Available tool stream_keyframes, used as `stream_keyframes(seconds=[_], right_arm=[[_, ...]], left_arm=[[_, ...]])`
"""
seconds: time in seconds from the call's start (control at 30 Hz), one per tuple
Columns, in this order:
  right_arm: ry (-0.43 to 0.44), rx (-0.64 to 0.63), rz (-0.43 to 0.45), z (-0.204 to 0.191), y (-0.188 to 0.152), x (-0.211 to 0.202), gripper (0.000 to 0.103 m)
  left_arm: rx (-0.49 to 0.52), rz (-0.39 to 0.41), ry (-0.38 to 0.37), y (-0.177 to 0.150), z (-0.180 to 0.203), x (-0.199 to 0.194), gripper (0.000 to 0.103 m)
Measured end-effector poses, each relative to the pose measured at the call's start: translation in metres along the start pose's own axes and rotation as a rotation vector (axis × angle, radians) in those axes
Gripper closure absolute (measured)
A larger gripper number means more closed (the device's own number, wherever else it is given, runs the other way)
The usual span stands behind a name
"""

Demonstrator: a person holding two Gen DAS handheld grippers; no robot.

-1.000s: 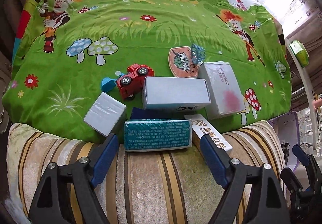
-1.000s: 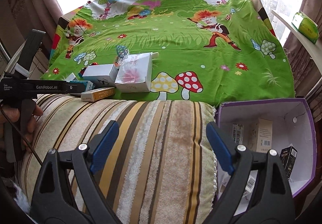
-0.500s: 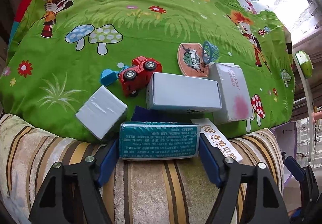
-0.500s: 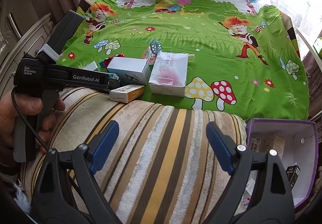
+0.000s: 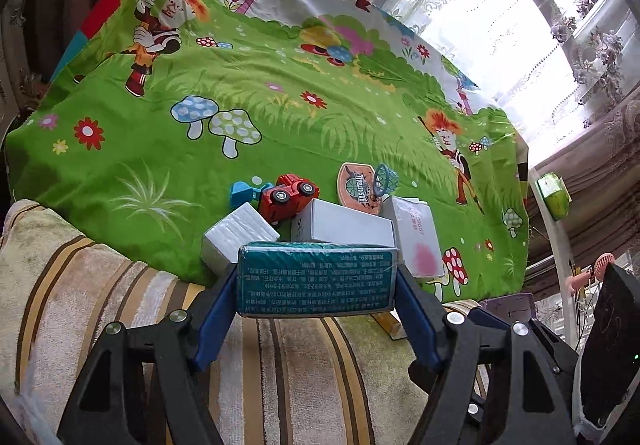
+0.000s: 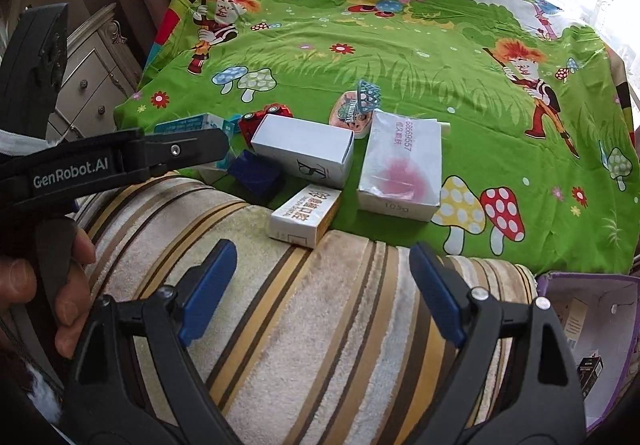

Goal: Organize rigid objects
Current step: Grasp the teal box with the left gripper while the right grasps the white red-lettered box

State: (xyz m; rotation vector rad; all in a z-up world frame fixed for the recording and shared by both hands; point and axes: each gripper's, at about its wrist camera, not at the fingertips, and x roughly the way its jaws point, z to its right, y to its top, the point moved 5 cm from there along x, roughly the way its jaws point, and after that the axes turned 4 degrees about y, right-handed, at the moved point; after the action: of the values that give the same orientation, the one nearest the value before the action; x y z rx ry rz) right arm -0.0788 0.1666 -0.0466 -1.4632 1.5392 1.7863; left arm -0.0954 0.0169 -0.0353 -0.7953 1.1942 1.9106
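My left gripper (image 5: 316,285) is shut on a teal box (image 5: 316,279) and holds it lifted above the striped towel (image 5: 280,373); the box also shows in the right wrist view (image 6: 188,125). Behind it lie a silver box (image 5: 236,235), a red toy car (image 5: 288,197), a white box (image 6: 304,149), a larger white box with a pink mark (image 6: 400,165), a yellow-white box (image 6: 306,215), a dark blue box (image 6: 256,173) and a basketball toy (image 5: 360,187). My right gripper (image 6: 320,297) is open and empty above the towel.
A green cartoon sheet (image 6: 400,57) covers the surface. A purple-rimmed bin (image 6: 580,333) with several small boxes sits at the lower right. A cabinet with drawers (image 6: 92,85) stands at the left. Curtained windows are behind.
My left gripper closed on the teal box and lifted it off the towel. My right gripper swung left toward the pile of boxes.
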Motion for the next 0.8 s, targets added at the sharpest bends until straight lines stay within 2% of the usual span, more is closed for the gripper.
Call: stream_keyframes(seconds=[0.07, 0.27, 0.33, 0.4, 0.5, 0.8], right_arm=[[-0.006, -0.010, -0.014, -0.003, 0.003, 0.007, 0.016], [-0.013, -0.016, -0.059, -0.006, 0.008, 0.024, 0.035], [-0.006, -0.017, -0.067, -0.006, 0.009, 0.028, 0.045], [0.013, -0.014, -0.075, -0.007, 0.007, 0.030, 0.064], [0.025, -0.020, -0.062, -0.008, 0.006, 0.026, 0.068], [0.060, 0.013, 0.002, -0.004, -0.007, 0.000, 0.068]], left_arm=[[-0.014, 0.001, -0.010, 0.000, -0.005, 0.000, 0.028], [-0.036, 0.004, -0.027, -0.002, -0.011, -0.001, 0.028], [-0.033, 0.006, -0.029, -0.003, -0.010, -0.001, 0.028], [-0.033, 0.005, -0.030, -0.003, -0.010, -0.001, 0.028], [-0.035, 0.005, -0.030, -0.004, -0.010, -0.001, 0.028], [-0.022, 0.021, -0.035, -0.008, -0.006, -0.010, 0.028]])
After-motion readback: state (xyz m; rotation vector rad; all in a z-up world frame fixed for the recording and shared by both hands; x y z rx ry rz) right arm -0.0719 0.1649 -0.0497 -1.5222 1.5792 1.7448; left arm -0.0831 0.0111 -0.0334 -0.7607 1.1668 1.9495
